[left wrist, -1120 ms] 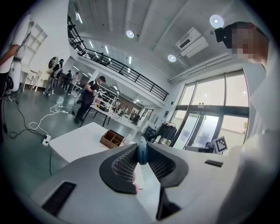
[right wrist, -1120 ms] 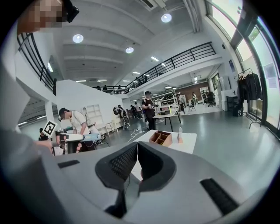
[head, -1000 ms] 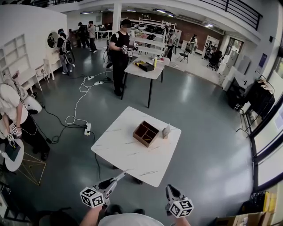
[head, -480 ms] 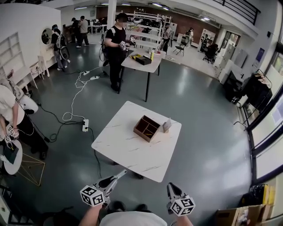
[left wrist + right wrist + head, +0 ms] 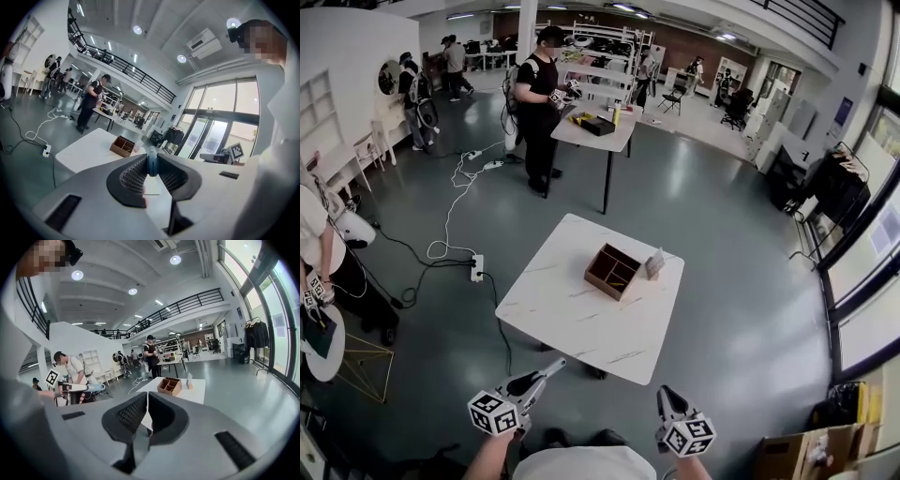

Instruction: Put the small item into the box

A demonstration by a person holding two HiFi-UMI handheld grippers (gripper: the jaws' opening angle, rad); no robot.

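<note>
A wooden box [image 5: 612, 270] with compartments stands on a white table [image 5: 572, 319], with a small upright sign [image 5: 654, 264] next to it. Both grippers are held low, short of the table's near edge. My left gripper [image 5: 555, 364] is shut on a small blue item [image 5: 152, 163], and the box [image 5: 123, 145] lies well ahead of it. My right gripper [image 5: 662, 392] is shut with nothing between its jaws. In the right gripper view [image 5: 146, 397] the box [image 5: 169, 386] and the sign [image 5: 189, 380] show far off.
A power strip [image 5: 475, 268] and white cables lie on the floor left of the table. A person [image 5: 534, 103] stands at a second table [image 5: 591, 131] behind. Another person [image 5: 319, 244] is at the far left. A cardboard carton [image 5: 806, 455] sits at the lower right.
The view has shifted slightly, and the table and box now sit a little higher in the picture. Both grippers keep their pose and their state.
</note>
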